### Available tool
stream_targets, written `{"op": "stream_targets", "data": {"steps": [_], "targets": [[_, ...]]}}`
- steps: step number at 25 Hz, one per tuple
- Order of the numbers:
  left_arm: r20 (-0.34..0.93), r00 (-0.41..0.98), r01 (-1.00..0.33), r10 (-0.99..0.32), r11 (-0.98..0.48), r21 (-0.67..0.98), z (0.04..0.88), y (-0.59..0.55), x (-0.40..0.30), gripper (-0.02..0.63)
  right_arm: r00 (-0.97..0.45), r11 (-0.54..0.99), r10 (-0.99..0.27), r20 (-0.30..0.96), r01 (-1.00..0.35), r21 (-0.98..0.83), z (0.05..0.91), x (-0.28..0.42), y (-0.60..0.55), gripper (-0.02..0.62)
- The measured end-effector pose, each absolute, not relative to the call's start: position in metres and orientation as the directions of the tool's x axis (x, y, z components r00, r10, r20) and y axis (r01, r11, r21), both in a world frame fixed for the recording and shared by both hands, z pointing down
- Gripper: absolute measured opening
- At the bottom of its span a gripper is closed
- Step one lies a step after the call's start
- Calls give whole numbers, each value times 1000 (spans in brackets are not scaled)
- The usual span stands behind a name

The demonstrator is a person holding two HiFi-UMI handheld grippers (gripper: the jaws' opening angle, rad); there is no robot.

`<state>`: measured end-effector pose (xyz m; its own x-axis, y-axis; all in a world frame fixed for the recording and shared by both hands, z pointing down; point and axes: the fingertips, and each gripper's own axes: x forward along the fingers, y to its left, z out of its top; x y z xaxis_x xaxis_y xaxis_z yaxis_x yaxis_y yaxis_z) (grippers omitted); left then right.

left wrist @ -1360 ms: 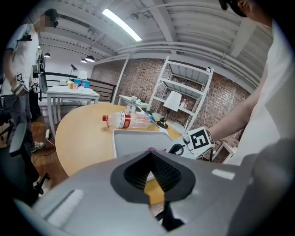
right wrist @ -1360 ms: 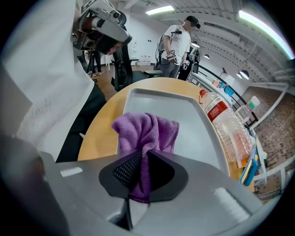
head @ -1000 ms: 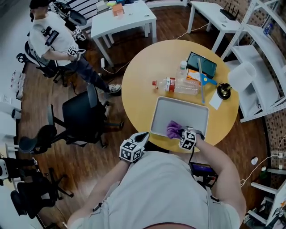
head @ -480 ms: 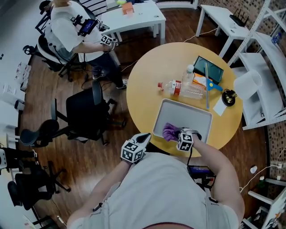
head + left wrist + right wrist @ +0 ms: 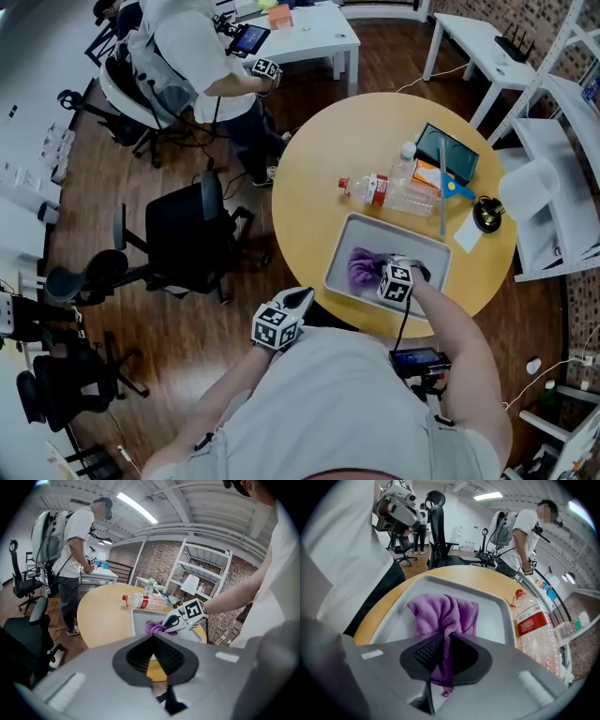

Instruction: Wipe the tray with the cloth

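Right gripper [image 5: 442,644]: jaws clenched on purple microfibre cloth [image 5: 440,611]. Cloth bunched, pressed on floor of grey rectangular tray [image 5: 497,620], toward tray's left end.

Left gripper [image 5: 152,644]: jaws together, nothing between, off tray's near side, well apart.

Clear plastic bottle with red label [image 5: 534,630] lies just beyond tray's far rim.

Judgement: wiping mid-way; tray's right end likely left to do.

A crumpled purple cloth [image 5: 362,265] lies inside the shallow grey rectangular tray [image 5: 414,246], toward one end.

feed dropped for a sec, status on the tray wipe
Right gripper shut on purple cloth, inside the tray. Left gripper shut, empty, off the table. Bottle lies outside the tray's far rim.
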<state>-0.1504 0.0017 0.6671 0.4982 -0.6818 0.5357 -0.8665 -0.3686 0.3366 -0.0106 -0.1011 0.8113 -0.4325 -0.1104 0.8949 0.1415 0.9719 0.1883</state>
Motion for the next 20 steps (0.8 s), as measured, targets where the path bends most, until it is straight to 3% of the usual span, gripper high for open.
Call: {"op": "stream_targets", "data": {"steps": [14,20], "targets": [[555,450,-892,-700,-320,319,666,-1,-165,0,-331,927,-336,882,47,371,815,-3,-208,46],[559,450,-892,-697,-322,317,666,-3,-162,0,-303,912,-379,875,42,409,815,-5,-215,40]]}}
